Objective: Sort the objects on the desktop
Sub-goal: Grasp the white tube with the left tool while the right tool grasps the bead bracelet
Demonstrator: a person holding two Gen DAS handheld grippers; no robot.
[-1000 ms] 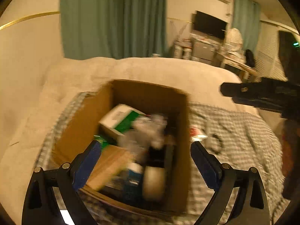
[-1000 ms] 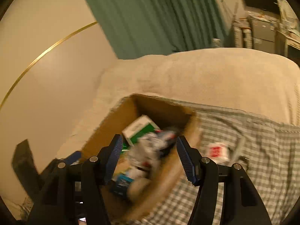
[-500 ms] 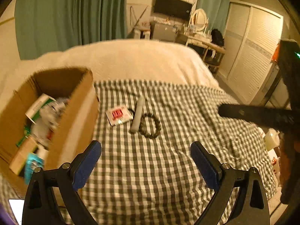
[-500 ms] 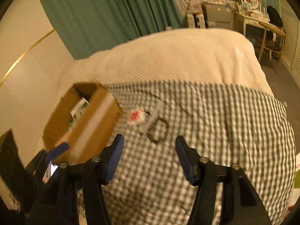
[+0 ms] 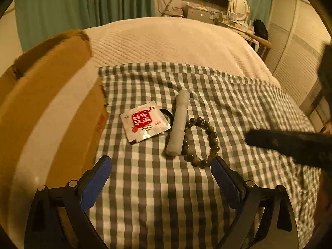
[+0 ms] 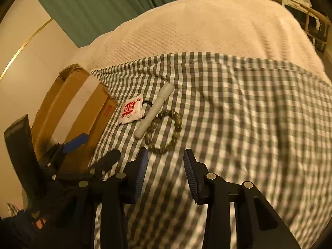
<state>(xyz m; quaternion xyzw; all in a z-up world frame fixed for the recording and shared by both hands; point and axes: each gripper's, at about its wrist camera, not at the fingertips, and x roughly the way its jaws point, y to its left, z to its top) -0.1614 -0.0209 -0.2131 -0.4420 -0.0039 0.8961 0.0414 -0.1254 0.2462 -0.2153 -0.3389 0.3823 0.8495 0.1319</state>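
Loosely bunched near the checked cloth's (image 5: 238,103) left edge beside the cardboard box (image 5: 51,112) lay a light, slippery sachet (image 5: 145,121), stiff white tube (image 5: 178,122) – best pinched mid-length – and floppy bead bracelet (image 5: 201,142); left gripper (image 5: 161,183) gaped empty, right gripper (image 6: 166,173) was closing on nothing.

Left claw (image 5: 161,178): two black angular finger arms, each faced on its inner side with a ribbed blue pad (image 5: 94,183) and fixed with round silver screws along its upper edge. Right claw (image 6: 166,173): same black arms, silver screws, blue inner pad (image 6: 141,174), the other pad seen edge-on as a dark toothed strip.
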